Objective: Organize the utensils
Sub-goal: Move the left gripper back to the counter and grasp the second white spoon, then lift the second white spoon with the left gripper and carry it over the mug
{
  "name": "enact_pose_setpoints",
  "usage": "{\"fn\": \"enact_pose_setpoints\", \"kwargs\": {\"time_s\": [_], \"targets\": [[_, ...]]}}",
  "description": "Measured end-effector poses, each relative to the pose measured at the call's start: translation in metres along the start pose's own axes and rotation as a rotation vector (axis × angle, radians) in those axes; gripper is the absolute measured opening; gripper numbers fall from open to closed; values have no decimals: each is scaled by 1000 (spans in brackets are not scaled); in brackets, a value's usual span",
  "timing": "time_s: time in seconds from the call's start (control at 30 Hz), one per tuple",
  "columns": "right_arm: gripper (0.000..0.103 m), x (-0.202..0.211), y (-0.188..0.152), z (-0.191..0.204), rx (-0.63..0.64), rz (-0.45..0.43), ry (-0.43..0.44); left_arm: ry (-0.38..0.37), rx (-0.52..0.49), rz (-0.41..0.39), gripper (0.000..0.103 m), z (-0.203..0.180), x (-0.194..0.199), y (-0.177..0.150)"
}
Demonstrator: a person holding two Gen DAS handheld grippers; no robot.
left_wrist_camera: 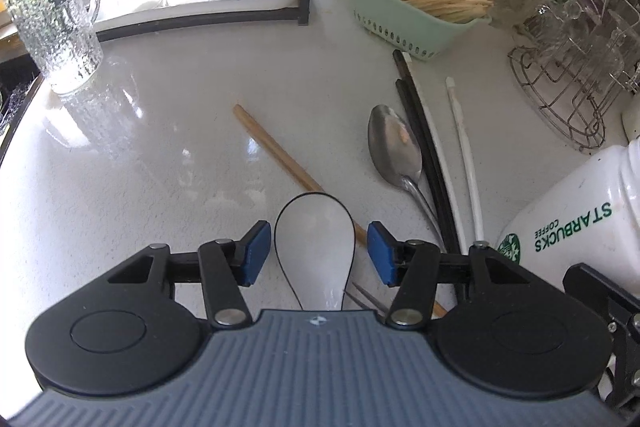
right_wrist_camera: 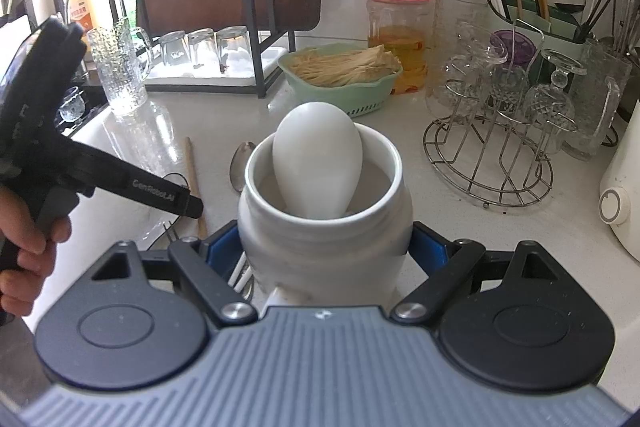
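Utensils [left_wrist_camera: 424,163] lie scattered on speckled white countertop [left_wrist_camera: 168,147] near glass rack [right_wrist_camera: 496,163].

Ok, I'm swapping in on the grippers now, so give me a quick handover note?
Right gripper: shut on the white Starbucks ceramic jar, one white ceramic spoon already inside.
Left gripper: open around a black-rimmed white spoon, pads not touching.
Still on the white counter: metal spoon, wooden chopstick, black chopsticks, white chopsticks.
Left: grip, load the jar.
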State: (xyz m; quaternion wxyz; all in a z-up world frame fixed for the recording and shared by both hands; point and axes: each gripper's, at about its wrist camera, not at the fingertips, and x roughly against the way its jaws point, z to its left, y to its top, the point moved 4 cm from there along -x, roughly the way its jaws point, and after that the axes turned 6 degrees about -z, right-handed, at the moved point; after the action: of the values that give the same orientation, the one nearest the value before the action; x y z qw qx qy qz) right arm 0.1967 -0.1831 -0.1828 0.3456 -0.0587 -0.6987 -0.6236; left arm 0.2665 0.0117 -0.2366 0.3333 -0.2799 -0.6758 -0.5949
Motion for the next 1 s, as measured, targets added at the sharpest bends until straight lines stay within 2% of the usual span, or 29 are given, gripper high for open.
{"fn": "enact_pose_setpoints", "kwargs": {"time_s": [0.1,0.4,1.0], "targets": [[90,0,0,2,6,1,9,-8,-4,1,49,-1,0,1],[90,-1,0,5,11,-2,21,-8,-19,2,48,0,7,3],[90,-2,0,6,18,-13,19,-92,-23,-119,48,-17,74,17]]}}
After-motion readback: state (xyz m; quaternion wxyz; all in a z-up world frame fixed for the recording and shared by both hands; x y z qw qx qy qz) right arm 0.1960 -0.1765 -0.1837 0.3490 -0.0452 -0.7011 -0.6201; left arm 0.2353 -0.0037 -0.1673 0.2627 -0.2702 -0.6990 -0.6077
